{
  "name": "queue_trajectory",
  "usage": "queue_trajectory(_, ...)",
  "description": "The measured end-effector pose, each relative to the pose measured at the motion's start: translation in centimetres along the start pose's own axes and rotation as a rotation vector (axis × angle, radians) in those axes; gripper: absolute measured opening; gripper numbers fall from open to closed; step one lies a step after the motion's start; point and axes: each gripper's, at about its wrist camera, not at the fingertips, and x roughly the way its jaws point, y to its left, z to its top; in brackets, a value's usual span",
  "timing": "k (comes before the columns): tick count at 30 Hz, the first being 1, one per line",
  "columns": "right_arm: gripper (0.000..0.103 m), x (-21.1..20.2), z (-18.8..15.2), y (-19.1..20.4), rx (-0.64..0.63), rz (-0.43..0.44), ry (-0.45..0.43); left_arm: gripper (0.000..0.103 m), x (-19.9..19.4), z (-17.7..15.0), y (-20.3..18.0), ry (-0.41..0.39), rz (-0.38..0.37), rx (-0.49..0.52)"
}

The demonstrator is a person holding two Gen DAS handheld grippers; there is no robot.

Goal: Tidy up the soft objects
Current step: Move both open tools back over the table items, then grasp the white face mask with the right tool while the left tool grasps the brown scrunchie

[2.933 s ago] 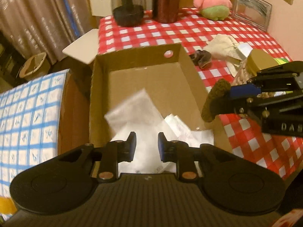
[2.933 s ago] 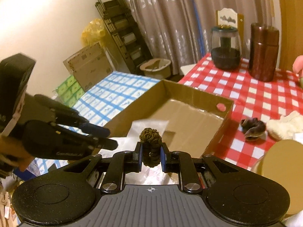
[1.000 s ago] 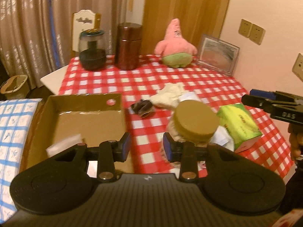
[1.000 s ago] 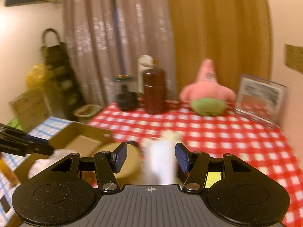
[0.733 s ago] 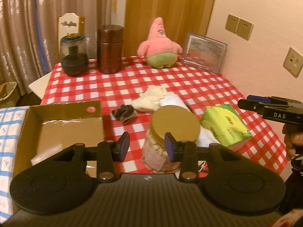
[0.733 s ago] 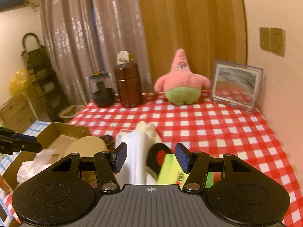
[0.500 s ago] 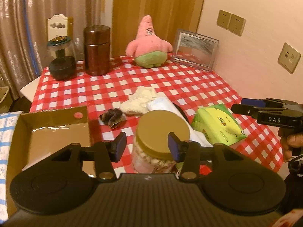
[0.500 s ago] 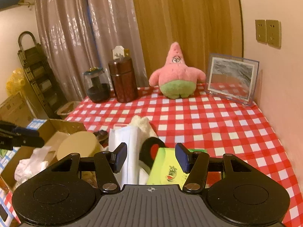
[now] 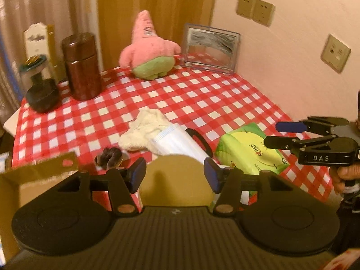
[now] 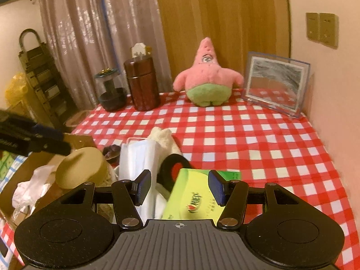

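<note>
A pink plush star (image 9: 147, 47) (image 10: 208, 78) sits at the back of the red checked table (image 9: 202, 99). A cream cloth (image 9: 144, 130) (image 10: 165, 141), a white pack of masks (image 9: 177, 144) (image 10: 137, 157), a dark scrunchie (image 9: 109, 158) and a green tissue pack (image 9: 249, 153) (image 10: 193, 198) lie mid-table. The cardboard box (image 9: 33, 180) (image 10: 27, 168) at the left holds white crumpled paper (image 10: 29, 189). My left gripper (image 9: 174, 176) is open and empty above a tan-lidded jar (image 9: 177, 180). My right gripper (image 10: 178, 186) is open and empty above the tissue pack.
A brown canister (image 9: 82, 66), a dark glass jar (image 9: 41, 90) and a picture frame (image 9: 211, 49) stand along the back. The wall runs along the table's right side. A black and red round object (image 10: 173, 168) lies beside the masks.
Both grippers swung away from the box toward the table's middle and right. The right gripper no longer holds the dark scrunchie-like thing. The left gripper's jaws opened wider.
</note>
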Motion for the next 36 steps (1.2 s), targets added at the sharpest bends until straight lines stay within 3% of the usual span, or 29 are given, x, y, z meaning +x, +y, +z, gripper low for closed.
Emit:
queue_trajectory(7,0.056,1.0,1.7,-0.3,-0.029,0.031,0.012,0.059,1.0,2.9,0.5,0.060,0.001,0.159)
queue_trajectory(11,0.056,2.0,2.8,-1.0,-0.044,0.064,0.036,0.062,1.4,3.8,1.9,0.100,0.049,0.217)
queue_trajectory(19,0.056,5.8,4.5,-0.3,-0.092,0.151,0.156,0.063,4.1,4.1,6.8,0.166,0.122,0.188)
queue_trajectory(30,0.056,12.6,4.4,2.0,-0.160,0.180,0.304,0.063,8.2,2.4,9.4,0.183,0.083,0.185)
queue_trajectory(36,0.040,15.1,3.8,1.9,-0.163,0.225,0.392,0.063,9.8,1.6,10.2,0.203,0.065,0.176)
